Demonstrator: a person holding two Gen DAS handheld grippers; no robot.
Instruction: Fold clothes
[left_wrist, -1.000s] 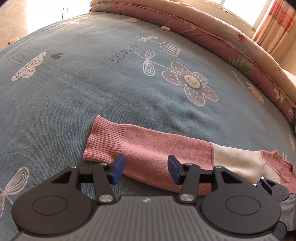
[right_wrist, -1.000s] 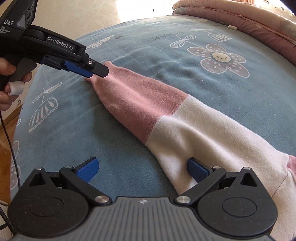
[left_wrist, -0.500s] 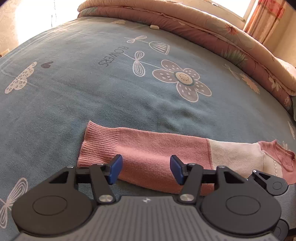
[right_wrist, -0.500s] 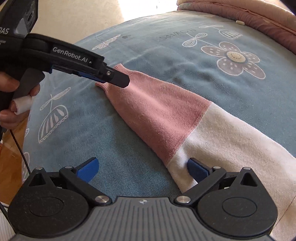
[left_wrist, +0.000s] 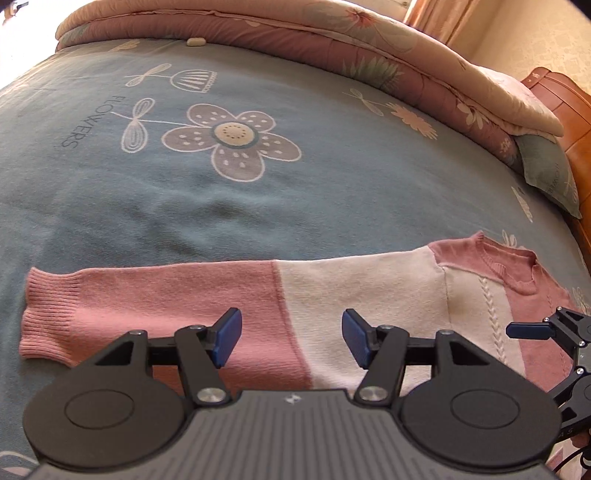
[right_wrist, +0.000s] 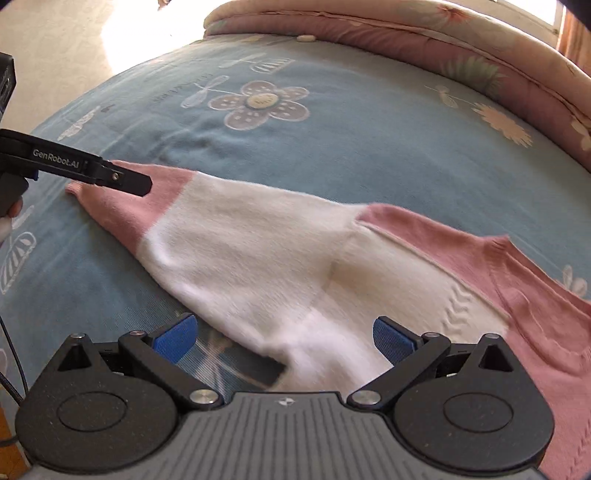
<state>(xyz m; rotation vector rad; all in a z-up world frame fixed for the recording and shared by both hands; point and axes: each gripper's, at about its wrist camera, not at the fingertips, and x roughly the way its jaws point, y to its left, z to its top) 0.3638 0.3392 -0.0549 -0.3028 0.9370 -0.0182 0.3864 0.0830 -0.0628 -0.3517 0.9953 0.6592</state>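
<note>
Through the left wrist camera I had the pink-and-cream sweater lying flat on the blue flowered bedspread, its sleeve stretched straight out to my left and ending in a ribbed cuff. My left gripper hung low over the sleeve where pink meets cream, jaws apart and holding nothing; at the far right edge the tip of the right gripper showed over the sweater's body. A rolled quilt lay along the far side of the bed. Through the right wrist camera I saw the right gripper with jaws wide apart, straddling the lower edge of the sleeve near the armpit, nothing clamped between them. The left gripper reached in from the left above the pink part of the sleeve; from that side I could not tell how its jaws stood. I judged the step in hand to be the sleeve fold: the sleeve lay fully extended, not across the body. The next move called for closing on the sleeve's edge, taking a single layer without pinching the bedspread, and carrying it across the chest.
</note>
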